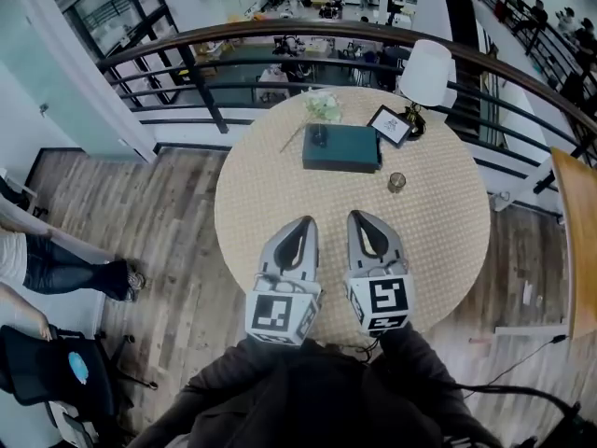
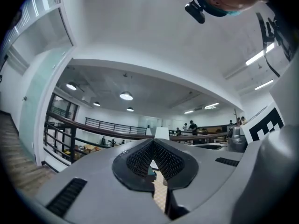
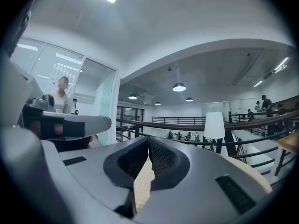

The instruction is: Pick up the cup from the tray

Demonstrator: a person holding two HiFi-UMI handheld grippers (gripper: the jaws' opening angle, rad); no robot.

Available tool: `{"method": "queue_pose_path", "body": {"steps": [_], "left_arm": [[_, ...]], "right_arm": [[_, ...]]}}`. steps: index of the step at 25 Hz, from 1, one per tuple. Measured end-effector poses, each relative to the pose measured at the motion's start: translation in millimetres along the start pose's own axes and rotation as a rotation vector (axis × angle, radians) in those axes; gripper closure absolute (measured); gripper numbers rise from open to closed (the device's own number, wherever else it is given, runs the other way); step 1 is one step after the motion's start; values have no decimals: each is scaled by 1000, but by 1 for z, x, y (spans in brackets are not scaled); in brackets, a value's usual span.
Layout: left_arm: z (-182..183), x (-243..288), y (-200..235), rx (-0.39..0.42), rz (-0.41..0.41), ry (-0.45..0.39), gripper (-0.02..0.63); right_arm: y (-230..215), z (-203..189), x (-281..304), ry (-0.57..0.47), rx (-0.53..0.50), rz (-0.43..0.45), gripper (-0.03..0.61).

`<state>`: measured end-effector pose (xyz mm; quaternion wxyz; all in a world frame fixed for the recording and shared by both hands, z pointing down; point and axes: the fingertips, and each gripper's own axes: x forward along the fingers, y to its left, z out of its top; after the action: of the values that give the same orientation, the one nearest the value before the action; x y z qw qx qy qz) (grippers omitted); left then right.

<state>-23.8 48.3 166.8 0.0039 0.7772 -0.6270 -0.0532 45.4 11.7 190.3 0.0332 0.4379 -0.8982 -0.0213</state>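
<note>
While holding left gripper and right gripper pinched together and empty at the round table's near edge, well apart from the dark cup on the teal tray, could topple that cup by reaching without first spreading jaws.

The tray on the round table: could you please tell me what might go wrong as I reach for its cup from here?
1. Both the left tool and the right tool are shut; unless one opens first, it would probably push the small dark cup on the tray rather than grip it.
2. A glass stands on the table near the tray's right corner; the right tool might knock it, or take it by mistake.
</note>
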Motion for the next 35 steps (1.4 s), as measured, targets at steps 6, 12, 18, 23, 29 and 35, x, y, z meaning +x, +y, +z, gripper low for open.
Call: {"method": "queue_pose_path", "body": {"steps": [6, 12, 18, 23, 29, 35], "left_arm": [[12, -23, 9, -3, 50, -3, 609], [12, -36, 9, -10, 44, 17, 609], [9, -4, 43, -3, 50, 28, 609], [-5, 37, 84, -41, 16, 76, 609], [-46, 95, 120, -73, -82, 155, 609], [-118, 149, 158, -163, -125, 275, 609]], "right_arm": [[15, 12, -3, -12, -15, 18, 568], [19, 14, -1, -13, -11, 11, 568], [4, 16, 43, -13, -25, -23, 568], [-15, 1, 89, 50, -9, -94, 568], [-34, -36, 164, 131, 11, -147, 568], [-51, -112, 245, 264, 35, -159, 565]]}}
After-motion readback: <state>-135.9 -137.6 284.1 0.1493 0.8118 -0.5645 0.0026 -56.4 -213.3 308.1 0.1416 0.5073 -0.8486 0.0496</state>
